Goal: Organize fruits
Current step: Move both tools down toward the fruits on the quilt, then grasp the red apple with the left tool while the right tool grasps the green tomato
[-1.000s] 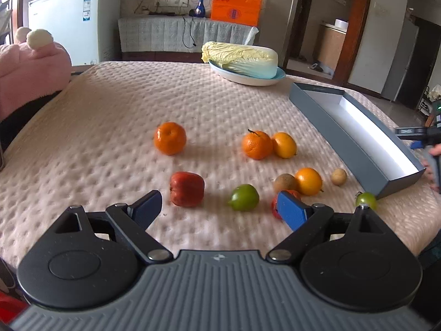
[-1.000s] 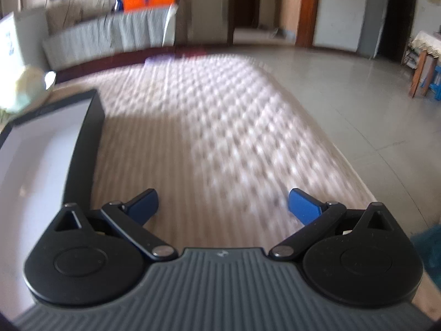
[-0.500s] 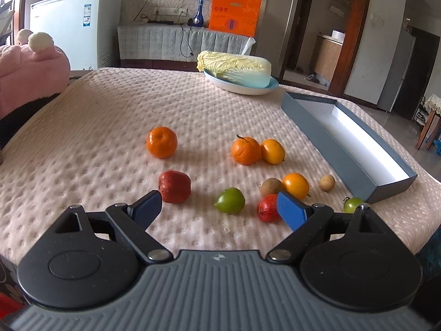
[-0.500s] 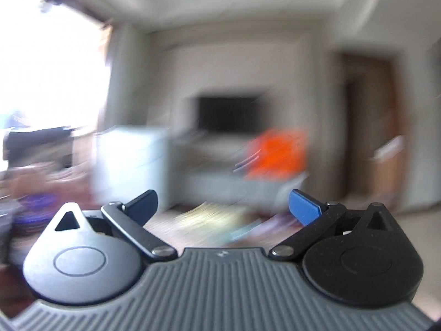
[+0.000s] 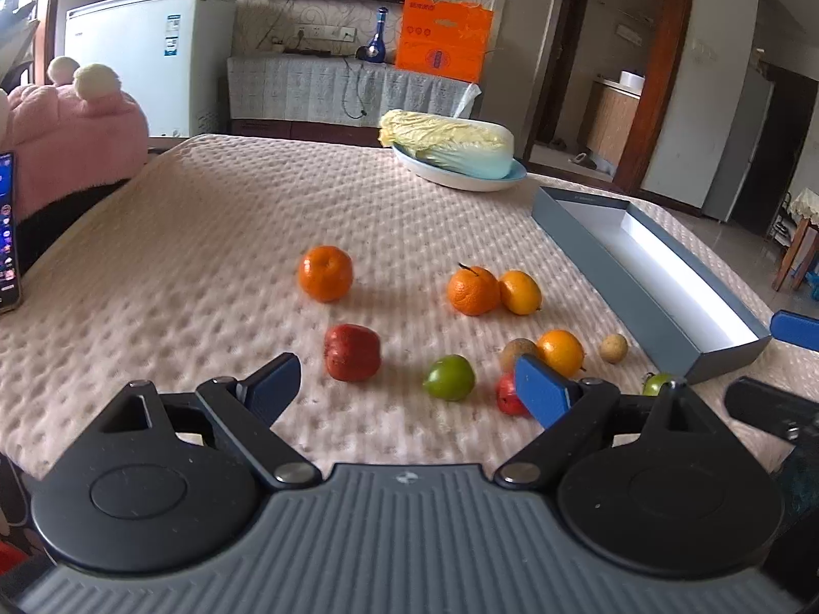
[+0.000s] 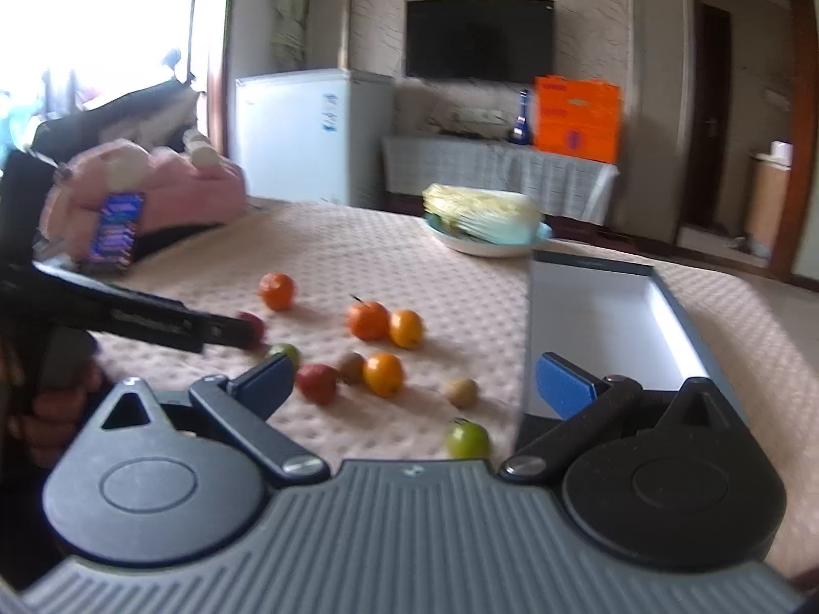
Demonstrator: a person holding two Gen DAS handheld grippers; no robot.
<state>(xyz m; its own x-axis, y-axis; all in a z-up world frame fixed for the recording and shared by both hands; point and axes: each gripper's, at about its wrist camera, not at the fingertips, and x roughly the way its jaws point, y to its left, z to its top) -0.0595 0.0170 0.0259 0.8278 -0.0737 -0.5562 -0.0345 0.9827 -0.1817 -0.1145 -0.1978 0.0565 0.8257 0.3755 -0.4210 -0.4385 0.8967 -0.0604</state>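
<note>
Both the left gripper (image 5: 407, 384) and the right gripper (image 6: 414, 384) hover with fingers spread wide, holding nothing, over a surface covered in a dimpled pink cloth (image 5: 215, 235). Loose fruit lies scattered there: round orange tangerines (image 5: 326, 273), a dark red apple (image 5: 352, 352) and a green tomato (image 5: 449, 377). The long grey box with a white inside (image 6: 604, 317) sits just to their right, with no fruit in it.

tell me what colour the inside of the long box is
White inside, with grey-blue outer walls; the box shows best in the left wrist view.
</note>
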